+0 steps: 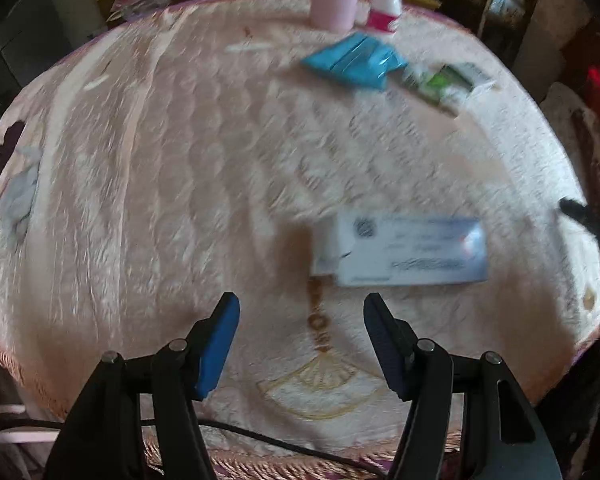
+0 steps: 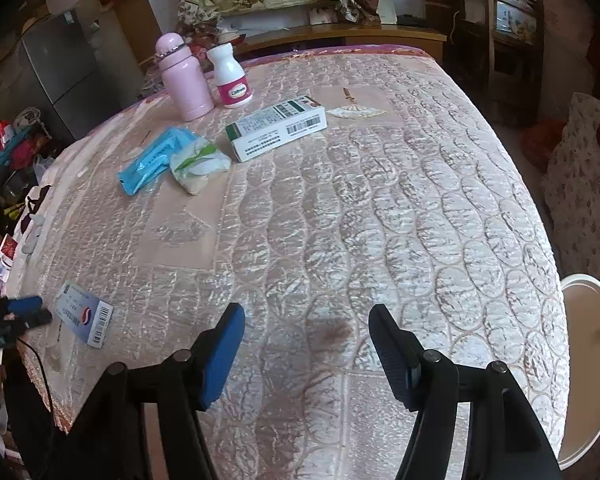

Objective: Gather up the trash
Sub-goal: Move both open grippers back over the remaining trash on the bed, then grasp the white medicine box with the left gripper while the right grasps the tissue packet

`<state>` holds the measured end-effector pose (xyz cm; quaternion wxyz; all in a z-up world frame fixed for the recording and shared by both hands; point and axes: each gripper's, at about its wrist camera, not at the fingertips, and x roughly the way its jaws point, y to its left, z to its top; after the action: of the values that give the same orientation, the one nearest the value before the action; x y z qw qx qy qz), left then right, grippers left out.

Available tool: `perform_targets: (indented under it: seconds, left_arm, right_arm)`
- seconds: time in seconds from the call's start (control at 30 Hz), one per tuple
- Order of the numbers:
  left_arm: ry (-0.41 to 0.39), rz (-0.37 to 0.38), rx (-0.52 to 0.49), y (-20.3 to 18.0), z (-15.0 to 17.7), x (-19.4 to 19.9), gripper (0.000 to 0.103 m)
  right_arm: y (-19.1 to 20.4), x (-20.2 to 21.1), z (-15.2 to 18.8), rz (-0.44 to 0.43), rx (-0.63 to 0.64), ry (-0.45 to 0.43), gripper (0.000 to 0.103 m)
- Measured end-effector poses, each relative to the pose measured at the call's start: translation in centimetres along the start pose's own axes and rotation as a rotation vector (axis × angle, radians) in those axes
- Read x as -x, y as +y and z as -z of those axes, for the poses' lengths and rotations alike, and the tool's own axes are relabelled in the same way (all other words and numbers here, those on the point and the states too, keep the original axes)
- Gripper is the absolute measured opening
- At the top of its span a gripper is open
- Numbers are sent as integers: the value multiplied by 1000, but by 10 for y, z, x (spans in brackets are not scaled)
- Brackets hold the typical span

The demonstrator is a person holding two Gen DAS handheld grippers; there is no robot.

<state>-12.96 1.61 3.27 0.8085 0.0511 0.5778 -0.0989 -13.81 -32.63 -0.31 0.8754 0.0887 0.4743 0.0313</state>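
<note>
Little that I see here can be read. The small white plastic bottle carries a pink label with a white oval logo, its letters too small for me to make out. The white and green cardboard box shows a barcode and rows of fine print, none legible. The pale blue and white flat box bears a red and blue round emblem and a barcode; its print is unreadable, and it is blurred in my left view.

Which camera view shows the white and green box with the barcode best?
The right wrist view: the white and green box is sharp there, barcode visible. In the left wrist view it is small, blurred, near the far edge.
</note>
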Motion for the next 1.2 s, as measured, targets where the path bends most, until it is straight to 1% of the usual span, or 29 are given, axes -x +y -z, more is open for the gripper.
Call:
perform_targets:
  seconds: [0.03, 0.1, 0.17, 0.27, 0.3, 0.37, 0.47, 0.53, 0.6, 0.7, 0.73, 0.8, 0.87, 0.9, 1.03, 1.13, 1.2]
  left_arm:
    - [7, -12, 21, 3, -1, -7, 65]
    - [1, 12, 60, 7, -7, -14, 65]
    - [-38, 3, 75, 8, -19, -17, 65]
    - [-75, 46, 115, 11, -42, -25, 65]
    - [-89, 52, 132, 12, -49, -26, 65]
    - [-106, 91, 165, 15, -58, -24, 65]
    - [-127, 160, 216, 20, -60, -12, 65]
    - [-133, 193, 220, 17, -57, -3, 66]
    - [-137, 214, 217, 16, -52, 5, 71]
    - [-143, 238, 240, 9, -45, 12, 73]
    - [-144, 240, 252, 6, -40, 14, 74]
    - [-149, 237, 275, 3, -40, 9, 76]
    - [-159, 217, 289, -3, -39, 3, 77]
    - [-159, 210, 293, -6, -40, 1, 78]
    - [-144, 167, 305, -22, -43, -12, 79]
    - [-142, 138, 307, -34, -47, -22, 79]
    - [-139, 122, 303, -41, -48, -26, 79]
  right_arm:
    - [2, -2, -1, -4, 4, 1, 68]
    - [6, -6, -4, -11, 11, 6, 68]
    - [11, -11, -7, -25, 22, 10, 68]
    - [18, -21, -17, -57, 50, 9, 68]
    - [24, -27, -24, -79, 67, 11, 68]
    - [35, -38, -36, -112, 95, 18, 68]
    - [52, -57, -57, -154, 136, 18, 68]
    - [59, -73, -71, -168, 160, 25, 70]
    - [65, -88, -84, -189, 182, 40, 70]
    - [64, -104, -103, -225, 169, 53, 72]
    - [64, -108, -109, -243, 161, 52, 73]
    - [66, -118, -124, -277, 152, 59, 75]
    - [72, -128, -136, -302, 155, 68, 75]
    - [77, -132, -142, -300, 166, 74, 75]
    - [98, -141, -150, -242, 256, 88, 75]
    - [107, -142, -143, -198, 307, 85, 75]
    - [111, -141, -138, -170, 326, 66, 75]
